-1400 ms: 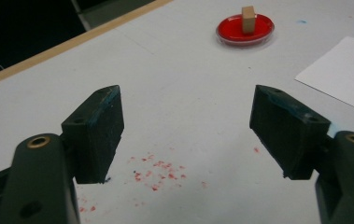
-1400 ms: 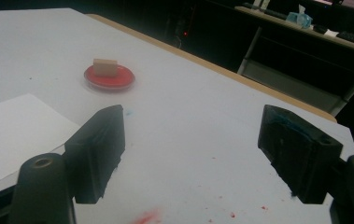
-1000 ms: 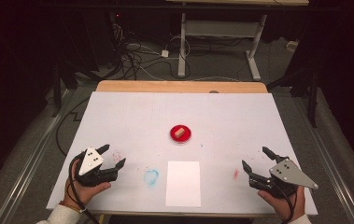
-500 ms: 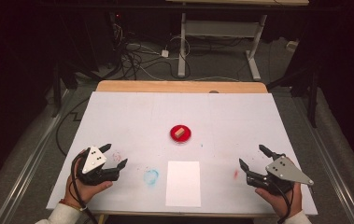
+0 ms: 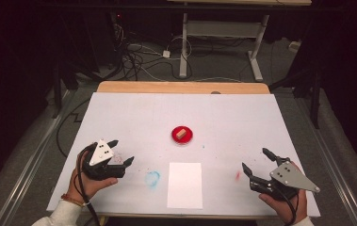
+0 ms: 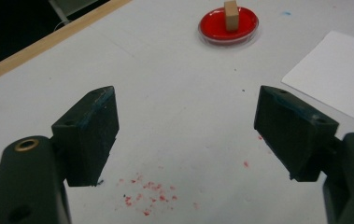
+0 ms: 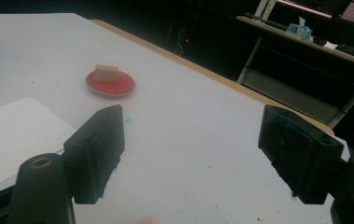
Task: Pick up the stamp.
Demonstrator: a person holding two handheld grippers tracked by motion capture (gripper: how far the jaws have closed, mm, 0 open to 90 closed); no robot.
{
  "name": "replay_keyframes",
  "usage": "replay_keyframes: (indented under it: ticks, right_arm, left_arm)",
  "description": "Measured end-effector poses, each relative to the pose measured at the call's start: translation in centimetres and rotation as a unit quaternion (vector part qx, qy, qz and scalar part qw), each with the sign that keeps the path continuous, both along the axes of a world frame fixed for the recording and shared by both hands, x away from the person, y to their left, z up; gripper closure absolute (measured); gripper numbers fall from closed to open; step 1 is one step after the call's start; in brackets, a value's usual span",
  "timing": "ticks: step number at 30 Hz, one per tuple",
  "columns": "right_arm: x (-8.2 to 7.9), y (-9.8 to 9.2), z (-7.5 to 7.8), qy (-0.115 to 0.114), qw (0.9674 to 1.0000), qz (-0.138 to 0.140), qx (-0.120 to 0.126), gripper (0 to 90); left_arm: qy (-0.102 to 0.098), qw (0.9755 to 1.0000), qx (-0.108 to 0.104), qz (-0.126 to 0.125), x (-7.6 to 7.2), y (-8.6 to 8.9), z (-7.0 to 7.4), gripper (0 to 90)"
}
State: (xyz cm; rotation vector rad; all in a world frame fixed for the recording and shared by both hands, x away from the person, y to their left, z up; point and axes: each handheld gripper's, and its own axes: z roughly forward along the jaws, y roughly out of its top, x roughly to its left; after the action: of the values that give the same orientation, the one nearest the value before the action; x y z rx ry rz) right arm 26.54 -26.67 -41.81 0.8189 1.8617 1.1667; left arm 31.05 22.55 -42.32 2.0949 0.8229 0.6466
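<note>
Holding my left hand-held gripper [image 5: 118, 151] just above the near left part of the white tabletop [image 5: 119, 113], I have its jaws spread wide; they have just been opening, and nothing sits between them. Red specks [image 6: 149, 198] dot the surface right under it. Further right lies a blue smudge [image 5: 152, 178], then a blank sheet of paper [image 5: 184, 184] near the front edge. Beyond the sheet, mid-table, stands the red dish [image 5: 182, 135] with a small wooden block [image 5: 181, 133] resting on it, well apart from both tools. At the near right, my right hand-held gripper [image 5: 256, 164] hovers with its jaws gaping too, empty, aimed toward the dish.
</note>
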Motion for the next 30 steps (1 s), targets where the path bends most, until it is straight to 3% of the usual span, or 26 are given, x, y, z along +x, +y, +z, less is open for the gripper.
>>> replay_keyframes:
  ticks: [5,6,11,12,16,19,23,30]
  right_arm:
    - [-0.2,0.0,-0.1,0.003,1.0000,-0.003,-0.006,23.3]
    - [-0.2,0.0,-0.1,0.006,0.9999,-0.004,-0.008,23.3]
    - [-0.1,0.0,-0.3,0.011,0.9999,-0.007,-0.009,23.5]
    - [0.0,0.0,-0.4,0.013,0.9998,-0.006,-0.013,23.5]
    - [0.2,-0.1,-0.5,0.017,0.9998,-0.005,-0.013,23.5]
    - [0.3,-0.2,-0.5,0.017,0.9998,-0.005,-0.013,23.5]
    - [0.6,-0.2,-0.5,0.020,0.9997,-0.005,-0.014,23.5]
    - [0.8,-0.2,-0.6,0.021,0.9996,-0.006,-0.017,23.5]
  left_arm:
    - [-0.003,1.0000,0.002,0.001,0.9,-0.8,1.0,24.9]
    - [0.013,0.9999,0.006,-0.002,1.4,-1.3,1.3,24.8]
    - [0.025,0.9995,0.012,-0.012,2.5,-2.4,1.8,24.5]
    - [0.041,0.9987,0.020,-0.025,3.2,-2.9,2.0,23.3]
    - [0.047,0.9980,0.028,-0.031,3.8,-3.9,2.2,22.6]
    - [0.050,0.9974,0.032,-0.041,4.6,-4.7,2.3,27.2]
    - [0.060,0.9968,0.030,-0.043,5.9,-5.9,2.4,27.0]
    - [0.069,0.9959,0.028,-0.051,6.8,-7.3,2.2,27.1]
